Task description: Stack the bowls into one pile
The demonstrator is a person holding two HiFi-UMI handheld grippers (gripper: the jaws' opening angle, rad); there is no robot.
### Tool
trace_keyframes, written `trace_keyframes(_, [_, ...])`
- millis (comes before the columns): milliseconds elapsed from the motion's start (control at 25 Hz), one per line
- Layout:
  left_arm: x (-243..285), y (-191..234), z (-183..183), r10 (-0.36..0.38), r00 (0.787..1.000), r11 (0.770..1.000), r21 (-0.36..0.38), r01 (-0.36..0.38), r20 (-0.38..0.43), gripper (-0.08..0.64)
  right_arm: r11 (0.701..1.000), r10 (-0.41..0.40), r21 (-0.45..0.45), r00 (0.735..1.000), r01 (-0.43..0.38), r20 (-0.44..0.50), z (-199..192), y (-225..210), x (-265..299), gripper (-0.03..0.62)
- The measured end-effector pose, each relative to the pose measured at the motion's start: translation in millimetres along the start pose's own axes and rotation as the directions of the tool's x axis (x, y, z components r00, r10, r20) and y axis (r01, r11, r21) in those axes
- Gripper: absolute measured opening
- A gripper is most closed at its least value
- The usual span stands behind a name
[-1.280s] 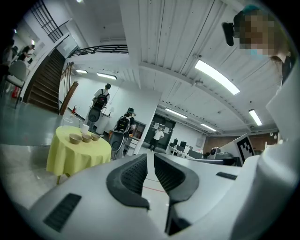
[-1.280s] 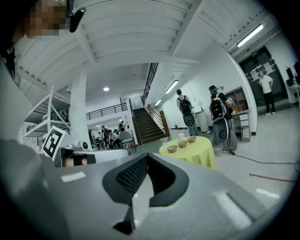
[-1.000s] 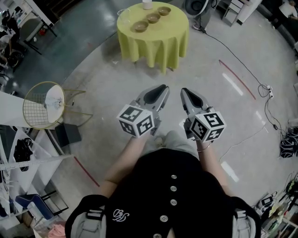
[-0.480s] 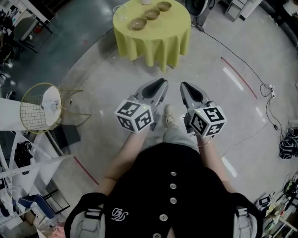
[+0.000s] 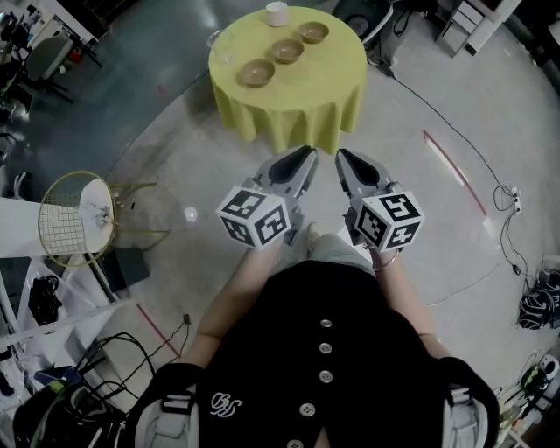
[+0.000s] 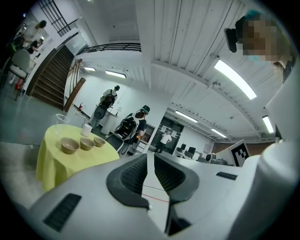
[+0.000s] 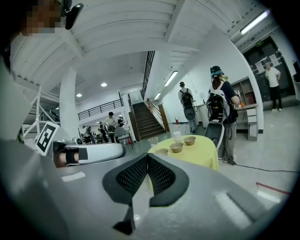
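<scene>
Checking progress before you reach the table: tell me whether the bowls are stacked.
Not stacked: three bowls sit singly in a row on the yellow-clothed table.

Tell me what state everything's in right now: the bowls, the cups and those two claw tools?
Left bowl: upright, unstacked.
Middle bowl: upright, unstacked.
Right bowl: upright, unstacked.
White cup: upright.
Clear cup: upright, looks empty.
Left gripper: jaws slightly apart, empty.
Right gripper: jaws shut, empty.

floor (image 5: pixel 166 140): grey concrete | table (image 5: pixel 302 109): round, yellow cloth | staircase (image 7: pixel 146 121): rear | ceiling: strip lights (image 6: pixel 234 78)
</scene>
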State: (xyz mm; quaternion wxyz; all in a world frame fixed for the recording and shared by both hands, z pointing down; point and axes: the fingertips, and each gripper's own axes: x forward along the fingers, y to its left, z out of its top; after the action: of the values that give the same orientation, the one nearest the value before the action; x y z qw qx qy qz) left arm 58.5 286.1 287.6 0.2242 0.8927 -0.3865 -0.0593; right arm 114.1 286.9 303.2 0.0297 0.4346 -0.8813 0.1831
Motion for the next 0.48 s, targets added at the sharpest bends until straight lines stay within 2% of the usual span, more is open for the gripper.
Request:
trace_keyframes(200, [45.1, 19.5, 7.8, 0.023, 1.0, 1.0, -0.015, -0.023, 0.004, 0.055, 0.999, 0.035, -0.012, 0.999, -0.035, -0.014, 16.1, -34.4, 27.8, 0.005])
trace_keyframes(480, [82.8, 35.2, 13.0, 0.048, 0.999, 0.998, -0.029, -0.048, -0.018, 0.055, 0.998, 0.054, 0.034, 0.997, -0.052, -0.053, 14.7, -67.6, 48.3, 0.005])
